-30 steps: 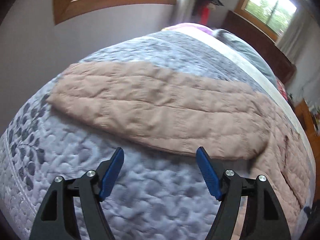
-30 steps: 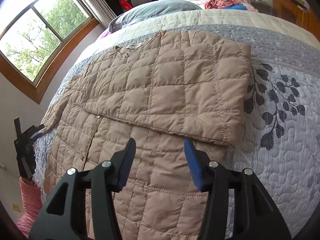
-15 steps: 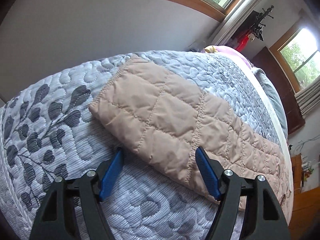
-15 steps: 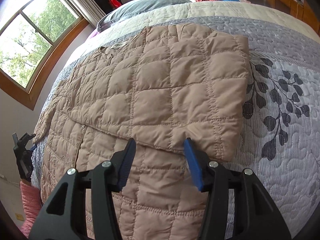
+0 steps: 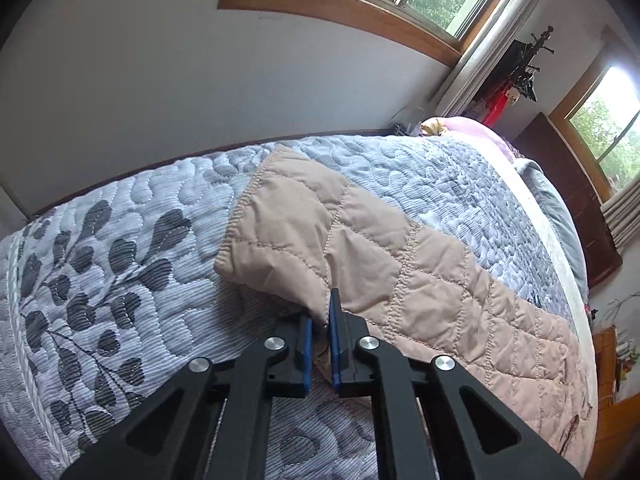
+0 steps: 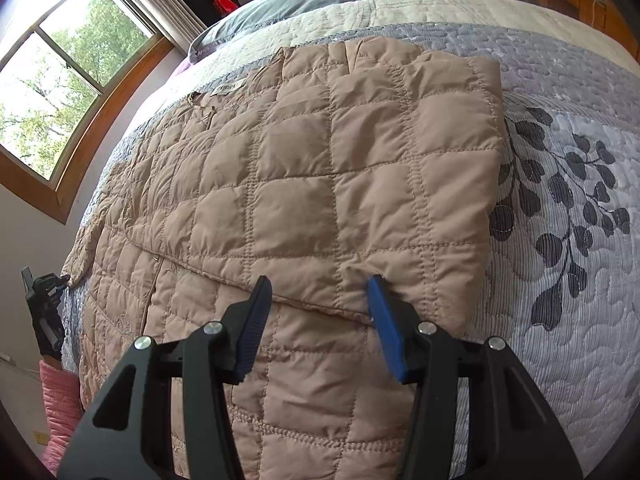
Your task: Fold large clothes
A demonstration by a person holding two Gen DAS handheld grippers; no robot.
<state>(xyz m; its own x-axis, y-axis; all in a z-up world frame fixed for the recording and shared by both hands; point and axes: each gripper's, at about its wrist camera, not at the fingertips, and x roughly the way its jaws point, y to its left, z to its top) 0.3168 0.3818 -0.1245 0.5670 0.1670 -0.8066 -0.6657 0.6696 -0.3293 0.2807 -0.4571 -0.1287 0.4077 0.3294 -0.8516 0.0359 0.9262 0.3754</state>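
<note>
Jacket: tan quilted coat spread across the bed; one side panel folded over the body, its fold edge running just ahead of the right gripper. Label visible near the collar, toward the pillows.
Sleeve: long sleeve lies flat on the quilt, stretching from the jacket body out toward the bed's near corner; cuff end lies beside the leaf print.
Left gripper: jaws closed tight on the sleeve's lower edge near the cuff; fabric bunches up between the blue pads. Also seen small in the right view at the bed's far left edge, on the sleeve tip.
Right gripper: jaws stand apart, roughly half spread, tips resting at the folded panel's lower edge; the right pad presses into the fabric, nothing clamped between them.
Person: pink sleeve shows below the left gripper in the right view.
Bed: grey-lilac quilt with dark leaf print; grey pillow at the head.
Room: wood-framed window beside the bed, white wall behind.
</note>
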